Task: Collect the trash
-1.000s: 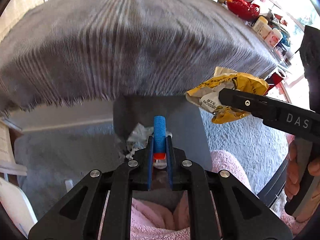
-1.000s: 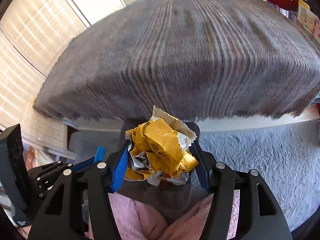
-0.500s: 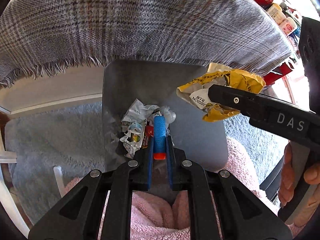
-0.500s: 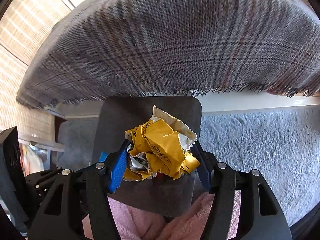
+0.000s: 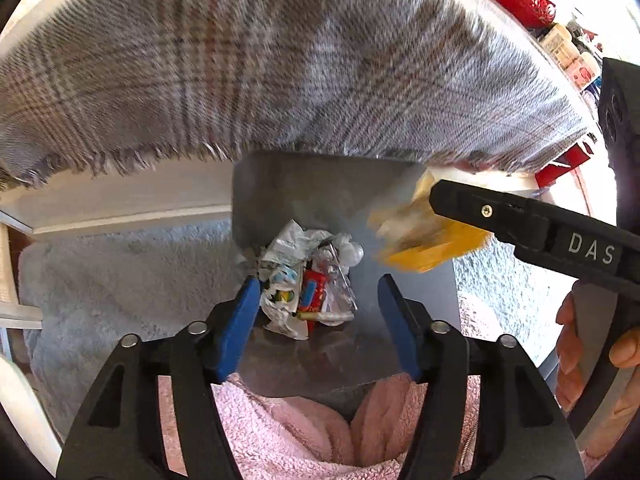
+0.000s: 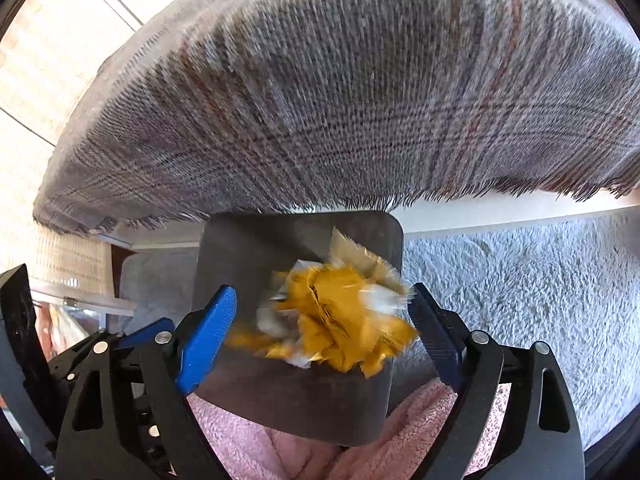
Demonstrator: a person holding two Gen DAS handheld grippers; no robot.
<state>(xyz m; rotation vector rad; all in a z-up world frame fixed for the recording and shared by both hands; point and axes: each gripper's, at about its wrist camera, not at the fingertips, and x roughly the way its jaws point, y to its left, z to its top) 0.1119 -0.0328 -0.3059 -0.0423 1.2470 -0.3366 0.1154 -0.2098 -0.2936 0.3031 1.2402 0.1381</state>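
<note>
Both of your tongs are spread wide over the grey bin (image 5: 288,192), and neither grips anything. The left tongs (image 5: 316,320) hang above the pile of crumpled wrappers (image 5: 308,280) already lying at the bottom of the bin, with their blue pads clear of it on either side. Between the pads of the right tongs (image 6: 324,320) sits the yellow wrapper (image 6: 340,320), blurred and touching neither pad as far as you can see, so it looks to be dropping free (whether it brushes the right pad is too smeared to tell). In the left view that same wrapper shows as a yellow smear above the right side of the bin.

What could go wrong is mostly a matter of where the wrapper lands. It sits toward the near right corner of the bin mouth, and a light, springy piece of packaging can catch the rim and tip out onto the shaggy grey rug (image 6: 520,280) or onto the pink fleece (image 5: 304,432) just in front. Pulling the right tongs away sharply could snag a paper edge on a pad and drag it with you. The fringe of the plaid cloth (image 5: 280,60) hangs over the far edge of the bin, so lifting carelessly could catch it.
</note>
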